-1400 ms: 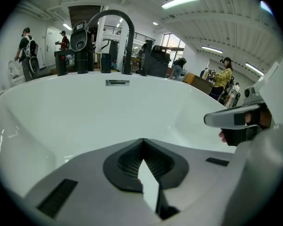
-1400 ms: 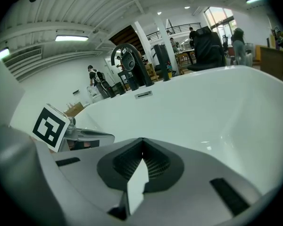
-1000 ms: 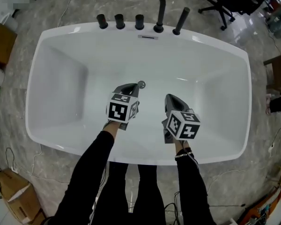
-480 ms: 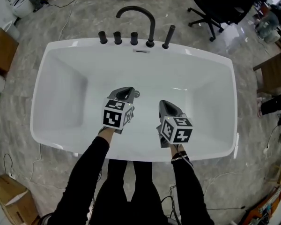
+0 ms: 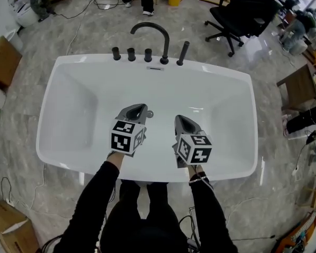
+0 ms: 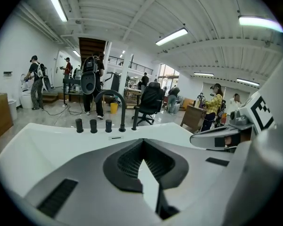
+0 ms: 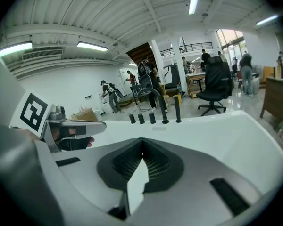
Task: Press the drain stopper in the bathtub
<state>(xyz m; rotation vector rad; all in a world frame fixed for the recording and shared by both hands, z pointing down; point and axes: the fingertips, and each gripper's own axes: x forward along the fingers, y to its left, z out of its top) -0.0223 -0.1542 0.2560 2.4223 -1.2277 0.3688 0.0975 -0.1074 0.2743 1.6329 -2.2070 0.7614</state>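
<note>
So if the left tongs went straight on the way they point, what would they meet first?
Probably the bathtub's far wall, near the overflow slot; depth is unclear. The drain stopper lies beside the left tongs, off that line.

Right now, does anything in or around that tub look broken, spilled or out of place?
Nothing stands out. The tub looks clean and whole, the faucet stands upright at its far rim, and the left gripper and right gripper hang over it, jaws together, holding nothing.
</note>
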